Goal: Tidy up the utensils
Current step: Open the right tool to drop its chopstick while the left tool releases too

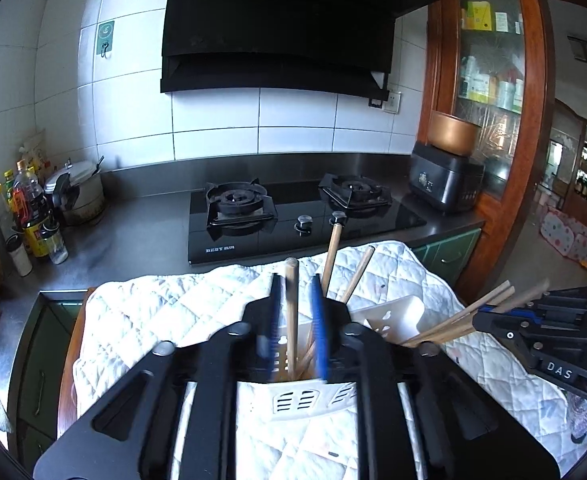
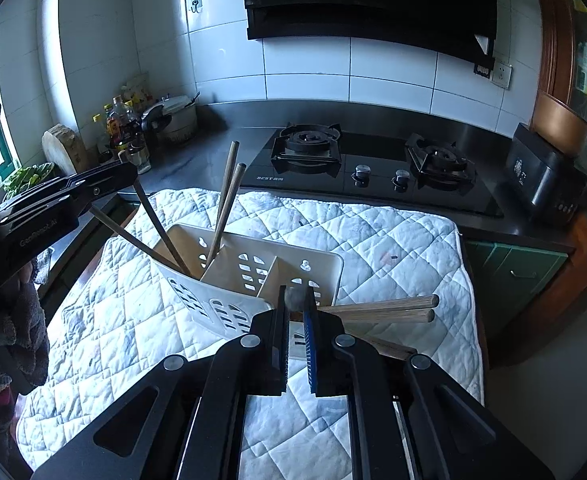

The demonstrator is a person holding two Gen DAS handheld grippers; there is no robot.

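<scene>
- My left hand-held gripper (image 1: 297, 312) stands slack around one upright wooden chopstick (image 1: 291, 312) in the white utensil caddy (image 2: 253, 264).
- My right hand-held gripper (image 2: 295, 320) clamps a chopstick's top end (image 2: 295, 298).
- They are light, stiff and slick; I'd grip high on the shaft.

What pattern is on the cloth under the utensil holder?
The cloth is white with diamond quilting, faintly stained; the right wrist view shows it best, beneath the utensil holder.

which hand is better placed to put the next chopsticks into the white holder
Right, probably: the right tongs are shut on a chopstick bundle whose tips already reach the holder. The left tongs stand open around a chopstick already standing inside.
</scene>
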